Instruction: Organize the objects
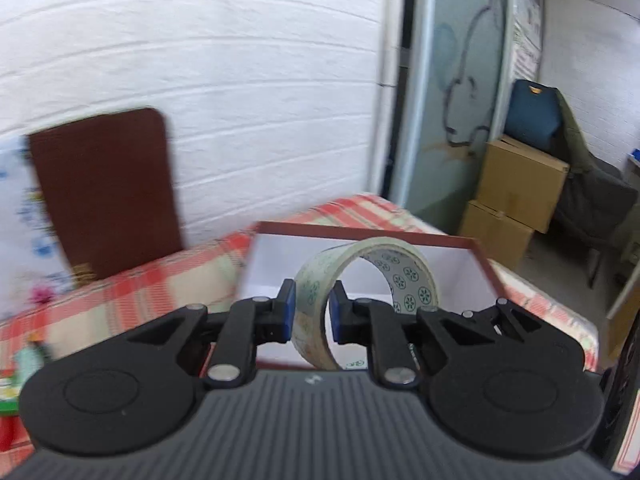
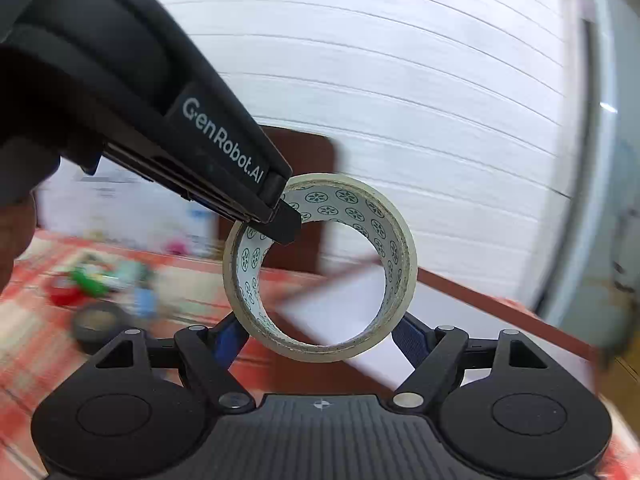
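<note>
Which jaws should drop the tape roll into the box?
Probably the left. The left gripper already pinches the wall of the clear tape roll with a patterned core, right above the open red-rimmed white box. The right gripper only straddles the roll, its jaws wide apart.

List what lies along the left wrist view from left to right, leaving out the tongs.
White printed bag → brown leather-look book leaning on the wall → tape roll over the red-rimmed box → stacked cardboard boxes → dark chair.
</note>
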Available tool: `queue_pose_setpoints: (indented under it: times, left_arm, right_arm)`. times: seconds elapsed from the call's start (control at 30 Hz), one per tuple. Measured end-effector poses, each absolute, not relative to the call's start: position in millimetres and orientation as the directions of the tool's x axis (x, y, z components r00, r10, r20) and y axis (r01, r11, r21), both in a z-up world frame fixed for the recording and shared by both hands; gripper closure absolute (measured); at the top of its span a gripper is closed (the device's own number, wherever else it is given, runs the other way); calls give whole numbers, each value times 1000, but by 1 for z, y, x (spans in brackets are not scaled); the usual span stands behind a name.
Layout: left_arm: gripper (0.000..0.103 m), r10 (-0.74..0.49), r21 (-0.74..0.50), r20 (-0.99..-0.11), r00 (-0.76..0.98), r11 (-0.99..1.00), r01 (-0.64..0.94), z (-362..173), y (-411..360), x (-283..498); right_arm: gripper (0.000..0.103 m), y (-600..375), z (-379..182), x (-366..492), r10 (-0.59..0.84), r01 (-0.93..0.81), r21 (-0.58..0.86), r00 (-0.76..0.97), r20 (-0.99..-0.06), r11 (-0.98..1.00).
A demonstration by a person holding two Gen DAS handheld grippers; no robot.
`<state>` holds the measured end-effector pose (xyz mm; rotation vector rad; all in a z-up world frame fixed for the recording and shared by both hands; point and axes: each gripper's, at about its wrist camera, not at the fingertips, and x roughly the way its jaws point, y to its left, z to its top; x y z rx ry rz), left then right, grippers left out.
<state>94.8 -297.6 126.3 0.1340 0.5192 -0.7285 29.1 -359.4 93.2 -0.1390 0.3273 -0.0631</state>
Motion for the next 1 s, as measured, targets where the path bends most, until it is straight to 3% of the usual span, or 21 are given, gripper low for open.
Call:
queue_pose_setpoints:
  times: [0.27, 0.4, 0.53, 0.67, 0.8, 0.87, 1.0]
  left_arm:
    - [84, -598, -115, -591, 541, 727, 677, 88, -372, 118]
    - [83, -563, -118, -626, 540, 752, 648, 78, -367, 123]
    - [83, -581, -132, -590, 561, 755, 642, 92, -336, 113]
    - [82, -584, -138, -527, 617, 775, 616, 111, -279, 95]
    - [67, -505, -143, -500, 703, 849, 509, 111, -199, 82]
    - [67, -388, -92, -549, 740, 908, 408, 94, -160, 82]
    - [67, -177, -46, -667, 723, 979, 197, 52, -84, 85]
  right_arm:
    - [26, -456, 79, 32, -153, 158, -24, 892, -426, 987]
    - [18, -464, 76, 31, -157, 179, 15, 897, -413, 984]
    - [19, -458, 79, 18, -184, 201, 12, 918, -351, 979]
    - [19, -434, 88, -13, -199, 207, 24, 962, -186, 978]
    - [17, -397, 94, -37, -126, 128, 36, 990, -61, 991]
    - [16, -372, 88, -33, -52, 56, 46, 995, -85, 997]
    - [19, -316, 58, 1, 92, -93, 10, 960, -264, 996]
